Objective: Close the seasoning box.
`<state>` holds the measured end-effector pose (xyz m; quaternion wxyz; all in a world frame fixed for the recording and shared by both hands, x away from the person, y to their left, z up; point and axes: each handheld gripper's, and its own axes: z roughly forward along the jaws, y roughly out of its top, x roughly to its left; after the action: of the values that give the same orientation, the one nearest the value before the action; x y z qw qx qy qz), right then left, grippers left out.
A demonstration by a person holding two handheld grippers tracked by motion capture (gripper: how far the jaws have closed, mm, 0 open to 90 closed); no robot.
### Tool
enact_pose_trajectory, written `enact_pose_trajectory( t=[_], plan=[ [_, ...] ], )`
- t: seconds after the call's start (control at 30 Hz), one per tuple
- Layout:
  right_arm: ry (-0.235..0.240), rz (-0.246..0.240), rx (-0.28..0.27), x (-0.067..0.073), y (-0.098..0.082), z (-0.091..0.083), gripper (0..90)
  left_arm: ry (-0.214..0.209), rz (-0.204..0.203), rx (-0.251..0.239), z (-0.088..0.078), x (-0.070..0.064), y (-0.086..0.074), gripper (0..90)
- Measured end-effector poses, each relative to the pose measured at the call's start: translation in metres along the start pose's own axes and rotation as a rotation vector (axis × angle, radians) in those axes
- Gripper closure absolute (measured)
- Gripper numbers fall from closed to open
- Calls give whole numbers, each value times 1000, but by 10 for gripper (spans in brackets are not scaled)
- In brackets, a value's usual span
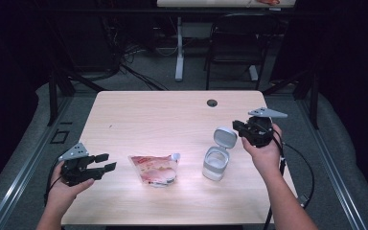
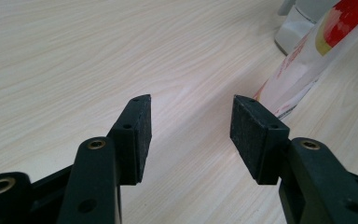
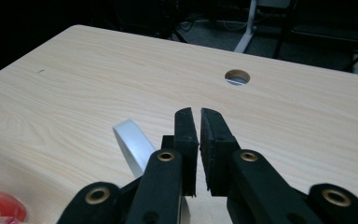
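Right gripper point(image 1: 239, 128) clenched on nothing, just beside open container lid point(image 1: 225, 137), left gripper point(image 1: 106, 162) released, pouch point(image 1: 153, 167) at its three o'clock

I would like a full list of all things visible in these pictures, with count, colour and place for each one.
table: one, light wood, centre, round cable hole near far edge
pouch: one, red and white, lying at table's middle near side
container: one, white-grey, right of pouch, hinged lid open
chair: one, dark, beyond the table
left tool: one, black, left of pouch, jaws open, empty
right tool: one, black, beside the lid, jaws shut, nothing between
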<state>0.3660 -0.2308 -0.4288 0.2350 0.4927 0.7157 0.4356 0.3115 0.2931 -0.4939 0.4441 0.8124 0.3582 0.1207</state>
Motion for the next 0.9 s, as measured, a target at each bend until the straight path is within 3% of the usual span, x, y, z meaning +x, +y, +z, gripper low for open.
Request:
enact_pose_trajectory(
  t=[0.23,0.53,0.9],
  plan=[
    [-3,24,18,-5,-7,4,896,0,1,8,1,0,-1,490],
    [16,11,28,1,-8,3,895,1,-2,12,2,1,-1,490],
    [78,13,23,13,-21,-1,882,0,-3,15,4,0,-2,490]
  ],
)
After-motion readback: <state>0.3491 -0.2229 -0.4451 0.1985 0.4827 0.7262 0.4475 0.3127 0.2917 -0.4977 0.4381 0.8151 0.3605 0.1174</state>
